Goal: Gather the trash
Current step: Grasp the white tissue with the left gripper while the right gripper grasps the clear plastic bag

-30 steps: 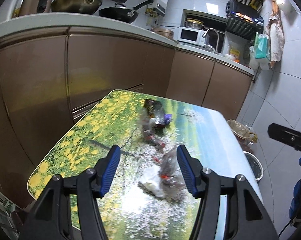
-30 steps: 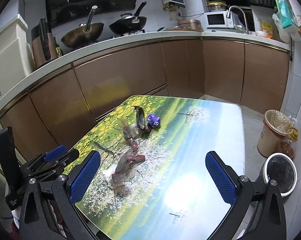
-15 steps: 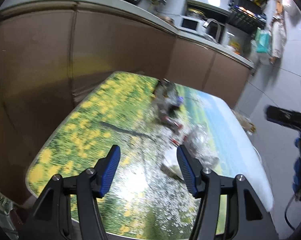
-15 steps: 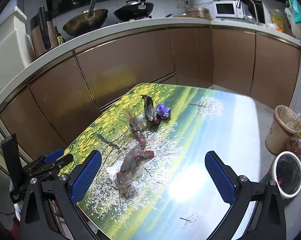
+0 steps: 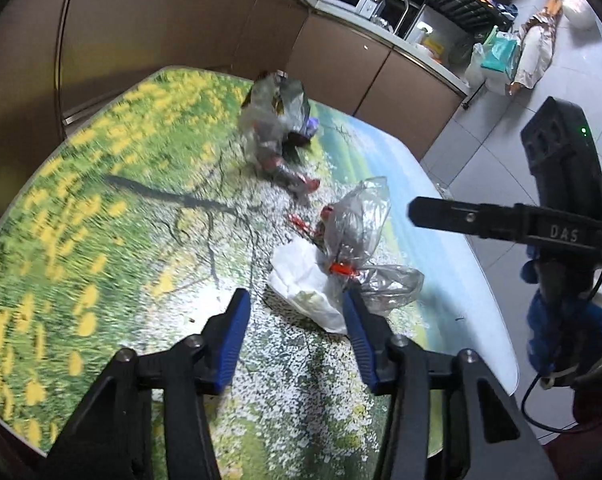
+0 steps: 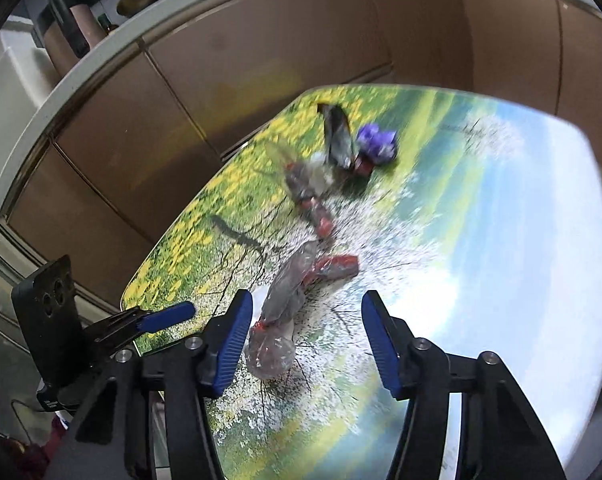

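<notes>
Plastic, thin and crinkly, is what both pairs of tongs are closing in on: a clear bag knotted around something red, lying on a white wrapper near the front edge of the flower-printed table. The left tongs are spread, gripping nothing, and their right pad sits just at the wrapper's near corner while the left pad is out over bare tabletop, so the bundle lies ahead and off to the right of the gap rather than inside it. The right tongs are spread too and empty; in their view the same clear bag lies just inside the left pad, with most of the opening to its right unused. To my eye the grab would go best if one pair slid sideways to centre the bundle, came low enough for the pads to straddle the bunched, knotted part, and closed there, since loose film would likely slip out. Further back, well apart from both pairs, a second heap waits: another crumpled bag, a red-ended wrapper and a purple scrap.
</notes>
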The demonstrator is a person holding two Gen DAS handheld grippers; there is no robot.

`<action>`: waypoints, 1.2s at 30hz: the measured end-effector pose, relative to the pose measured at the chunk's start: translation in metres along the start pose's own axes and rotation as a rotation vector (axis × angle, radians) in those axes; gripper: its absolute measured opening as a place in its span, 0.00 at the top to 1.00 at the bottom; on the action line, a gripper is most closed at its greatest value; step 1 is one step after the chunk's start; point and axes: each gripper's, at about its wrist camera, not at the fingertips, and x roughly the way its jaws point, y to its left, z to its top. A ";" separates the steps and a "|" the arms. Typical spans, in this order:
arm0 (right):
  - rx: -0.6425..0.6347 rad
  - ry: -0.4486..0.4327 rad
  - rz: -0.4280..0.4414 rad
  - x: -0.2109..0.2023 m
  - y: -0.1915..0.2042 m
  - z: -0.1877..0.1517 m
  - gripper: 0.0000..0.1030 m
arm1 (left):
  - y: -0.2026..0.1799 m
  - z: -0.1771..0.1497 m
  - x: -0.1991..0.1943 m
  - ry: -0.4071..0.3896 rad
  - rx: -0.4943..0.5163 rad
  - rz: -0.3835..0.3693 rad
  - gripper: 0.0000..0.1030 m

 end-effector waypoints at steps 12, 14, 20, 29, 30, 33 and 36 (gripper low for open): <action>-0.001 0.075 0.080 0.045 -0.005 0.015 0.81 | 0.003 0.002 0.016 0.052 -0.026 -0.013 0.58; -0.006 0.077 0.086 0.046 -0.006 0.015 0.89 | 0.002 0.004 0.020 0.057 -0.023 -0.011 0.58; -0.010 0.056 0.096 0.035 -0.019 0.013 0.92 | -0.009 0.006 0.026 0.074 0.002 0.004 0.58; 0.027 0.004 0.081 0.007 -0.049 0.005 0.92 | -0.024 0.010 0.036 0.089 0.036 0.104 0.81; 0.033 -0.002 0.080 0.003 -0.053 0.004 0.92 | -0.026 0.011 0.038 0.093 0.042 0.124 0.84; 0.044 -0.016 0.080 -0.007 -0.063 -0.001 0.92 | -0.028 0.011 0.041 0.096 0.042 0.158 0.95; 0.051 -0.026 0.087 -0.012 -0.068 -0.006 0.94 | -0.030 0.010 0.042 0.092 0.028 0.189 0.97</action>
